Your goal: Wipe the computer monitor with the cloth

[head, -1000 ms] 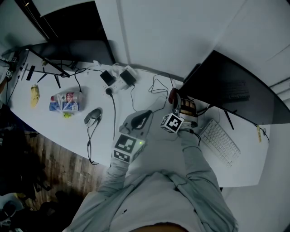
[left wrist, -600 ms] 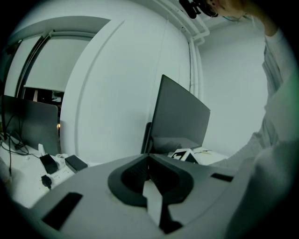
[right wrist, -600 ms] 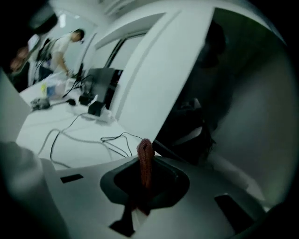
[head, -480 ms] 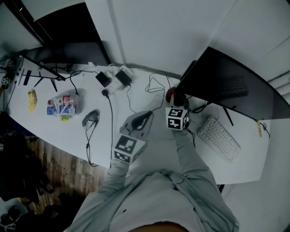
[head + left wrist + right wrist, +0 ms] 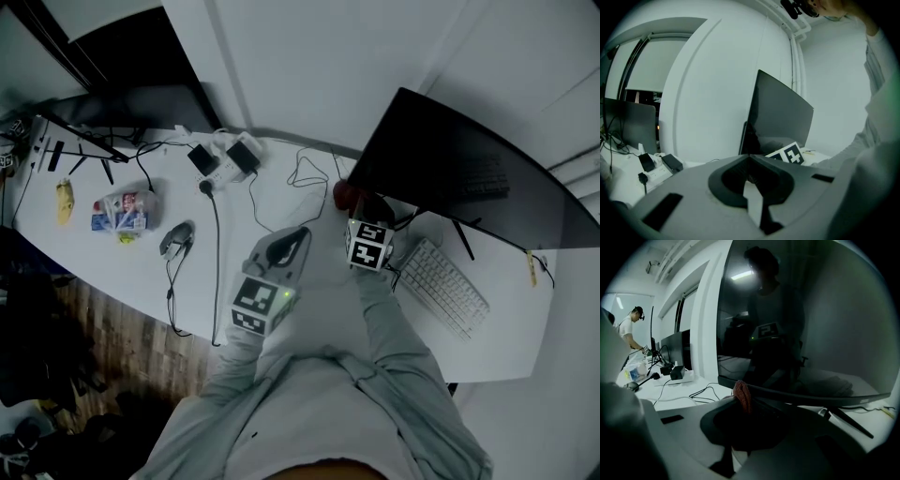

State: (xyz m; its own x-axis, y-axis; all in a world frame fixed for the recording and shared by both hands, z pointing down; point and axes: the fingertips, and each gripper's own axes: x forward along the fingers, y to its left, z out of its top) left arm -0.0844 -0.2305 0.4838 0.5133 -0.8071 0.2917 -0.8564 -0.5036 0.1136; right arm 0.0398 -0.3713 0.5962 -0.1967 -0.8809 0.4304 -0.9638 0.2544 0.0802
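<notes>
Cloth (image 5: 742,396) pinched in my right tongs (image 5: 744,404) has swung to face the monitor (image 5: 801,329) filling upper right, so wiping seems near; left tongs (image 5: 751,174) together, empty.

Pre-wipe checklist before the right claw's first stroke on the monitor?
1. Cloth clamped in right claw: ok.
2. Cloth touching monitor screen: cannot tell; it sits by the lower edge.
3. Left claw shut, empty, off the screen: ok.
4. Keyboard flat on desk, below the screen: ok.
5. Cables lie on desk, left of monitor: ok.
</notes>
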